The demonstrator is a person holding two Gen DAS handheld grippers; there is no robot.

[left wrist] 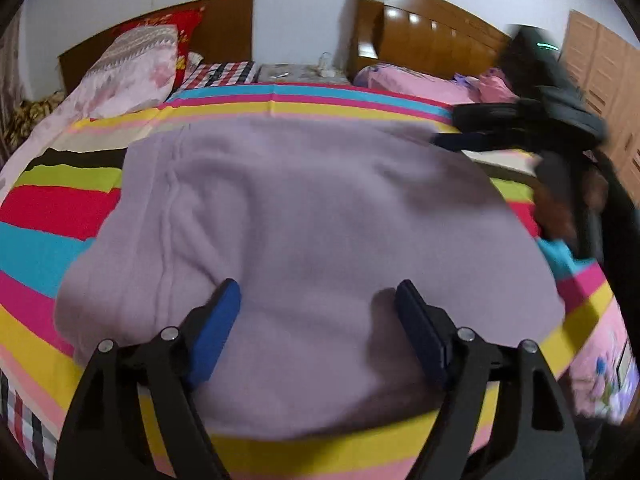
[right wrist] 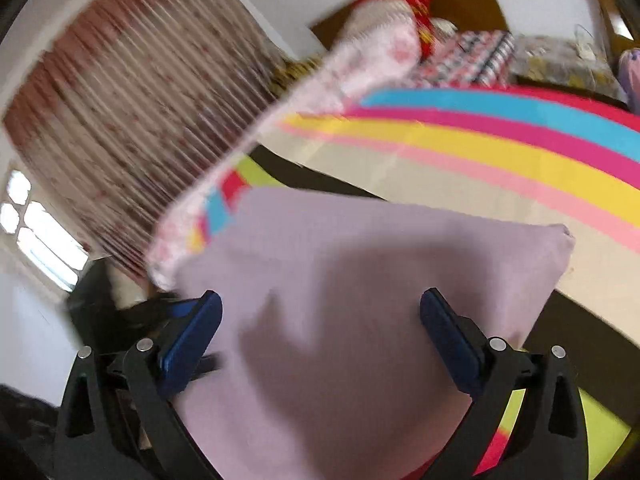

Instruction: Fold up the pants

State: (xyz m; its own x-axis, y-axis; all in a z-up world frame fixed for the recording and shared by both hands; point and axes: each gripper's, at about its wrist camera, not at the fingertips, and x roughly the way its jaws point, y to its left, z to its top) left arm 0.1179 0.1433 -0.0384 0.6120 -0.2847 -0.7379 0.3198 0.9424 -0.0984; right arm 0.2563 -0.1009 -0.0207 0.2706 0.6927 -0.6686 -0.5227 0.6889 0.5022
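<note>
The lilac pants [left wrist: 304, 216] lie folded in a broad flat block on the striped bed sheet [left wrist: 56, 236]. My left gripper [left wrist: 318, 296] is open just above their near edge, with a blue pad on each side, holding nothing. The right gripper shows in the left wrist view [left wrist: 472, 128] as a blurred dark shape at the pants' far right corner. In the right wrist view, my right gripper [right wrist: 320, 304] is open over the pants [right wrist: 360, 280], whose corner [right wrist: 564, 236] points right. The view is motion blurred.
A pink floral quilt [left wrist: 132, 68] and a red pillow [left wrist: 176, 28] lie at the bed's far left by a wooden headboard [left wrist: 224, 28]. A second bed with pink bedding [left wrist: 416, 80] stands behind. A pleated curtain [right wrist: 132, 120] and window [right wrist: 36, 232] are to the left.
</note>
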